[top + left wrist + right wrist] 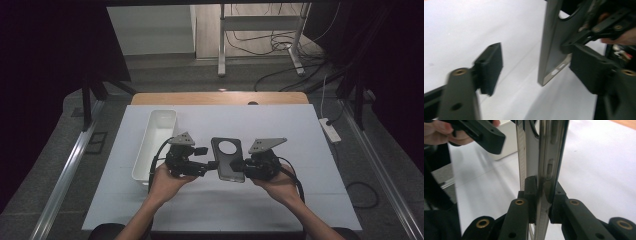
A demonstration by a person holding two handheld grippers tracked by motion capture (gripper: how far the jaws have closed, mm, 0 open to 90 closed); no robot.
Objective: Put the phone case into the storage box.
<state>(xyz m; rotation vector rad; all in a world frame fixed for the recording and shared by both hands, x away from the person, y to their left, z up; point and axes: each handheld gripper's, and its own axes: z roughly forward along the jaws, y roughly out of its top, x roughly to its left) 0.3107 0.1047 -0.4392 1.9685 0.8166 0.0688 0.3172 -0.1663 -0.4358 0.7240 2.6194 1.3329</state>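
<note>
A dark grey phone (228, 160) with a large round opening near its top is held above the white table cover (280, 135), between my two grippers. My right gripper (240, 165) is shut on its lower right edge; in the right gripper view both pads (556, 195) press on the phone (551, 157), which stands edge-on. My left gripper (212, 159) is at the phone's left edge with its jaws open. In the left gripper view the phone (552, 45) stands between the jaws, well clear of the left pad (489, 66) and close to the right pad. The right gripper (599, 27) shows beyond it.
A long white bin (157, 135) stands on the left of the table cover, just beyond my left gripper, and shows in the right gripper view (506, 147). The wooden table edge (220, 98) runs along the back. A power strip (330, 129) lies off the right side.
</note>
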